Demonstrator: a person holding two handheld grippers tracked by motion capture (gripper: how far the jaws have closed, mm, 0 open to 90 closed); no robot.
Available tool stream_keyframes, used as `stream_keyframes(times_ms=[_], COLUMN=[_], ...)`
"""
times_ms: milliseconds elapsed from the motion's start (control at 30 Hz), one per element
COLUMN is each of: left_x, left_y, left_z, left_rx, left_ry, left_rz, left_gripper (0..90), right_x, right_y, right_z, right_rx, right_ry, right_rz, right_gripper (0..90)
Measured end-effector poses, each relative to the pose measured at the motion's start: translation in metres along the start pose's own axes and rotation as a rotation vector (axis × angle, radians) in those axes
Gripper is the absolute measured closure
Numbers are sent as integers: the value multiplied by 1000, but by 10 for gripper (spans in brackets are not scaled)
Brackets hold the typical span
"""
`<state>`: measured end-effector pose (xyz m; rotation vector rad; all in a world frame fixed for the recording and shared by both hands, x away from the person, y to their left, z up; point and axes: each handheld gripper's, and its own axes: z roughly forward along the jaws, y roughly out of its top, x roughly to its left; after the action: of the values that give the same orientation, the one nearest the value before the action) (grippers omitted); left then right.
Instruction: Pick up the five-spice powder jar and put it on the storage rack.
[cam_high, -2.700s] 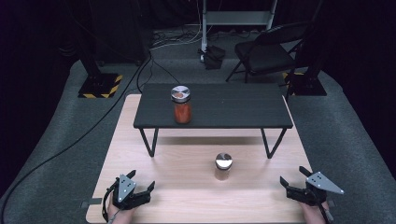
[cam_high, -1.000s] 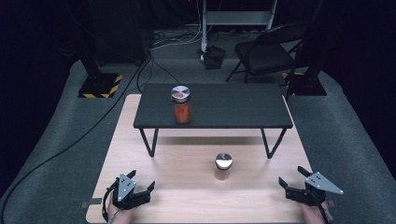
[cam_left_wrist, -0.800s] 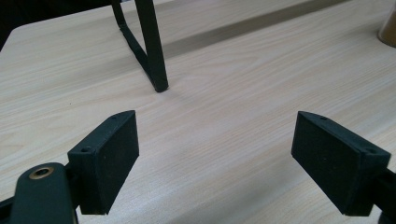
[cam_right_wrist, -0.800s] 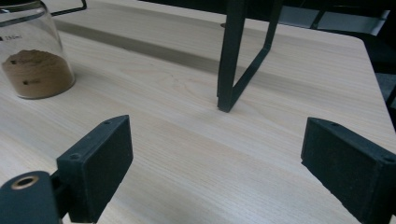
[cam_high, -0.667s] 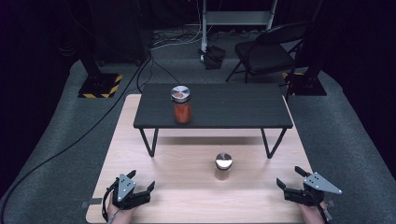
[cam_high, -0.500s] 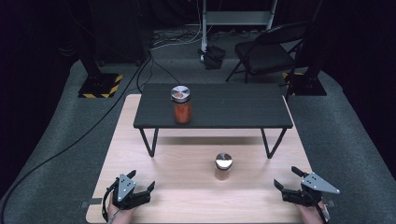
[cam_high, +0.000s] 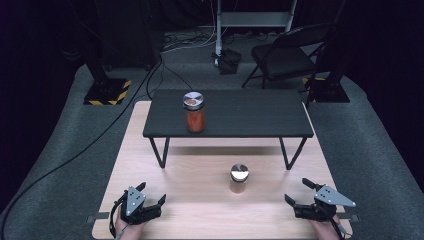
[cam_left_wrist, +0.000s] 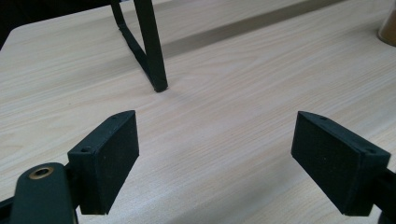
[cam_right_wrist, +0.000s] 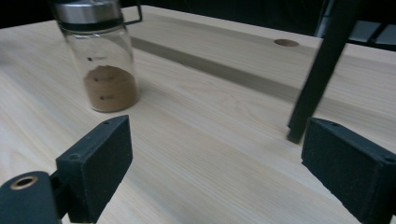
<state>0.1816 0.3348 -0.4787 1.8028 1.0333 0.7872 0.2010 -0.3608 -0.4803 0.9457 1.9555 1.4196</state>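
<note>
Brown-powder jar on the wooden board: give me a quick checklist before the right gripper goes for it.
1. Right gripper open, nothing between its jaws: ok.
2. Brown-powder jar upright, metal lid on: ok.
3. Path from the right gripper to the jar free; bare wooden board lies between them: ok.
4. Leg of the black stand is apart from the jar, on the other side of the right gripper view: ok.
5. Left gripper open, at the near left of the board, away from the jar: ok.
6. Lid screwed tight: cannot tell.
</note>
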Motion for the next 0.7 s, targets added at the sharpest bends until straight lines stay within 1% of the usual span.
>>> stream_keyframes(times_ms=[233, 300, 567, 700], left_x=[0, 0, -1, 1], left_y=[0, 0, 0, 0], left_z=[0, 0, 0, 0], left_rx=[0, 0, 1, -2], left_ry=[-2, -2, 0, -4], left_rz=[1, 3, 9, -1], left_gripper=[148, 148, 148, 147], right_x=[7, 7, 15, 20], right_y=[7, 8, 18, 21], right_z=[5, 8, 19, 26], right_rx=[-16, -27, -21, -23], right_ry=[58, 77, 117, 131], right_rz=[-14, -3, -24, -29], right_gripper=[77, 77, 78, 78])
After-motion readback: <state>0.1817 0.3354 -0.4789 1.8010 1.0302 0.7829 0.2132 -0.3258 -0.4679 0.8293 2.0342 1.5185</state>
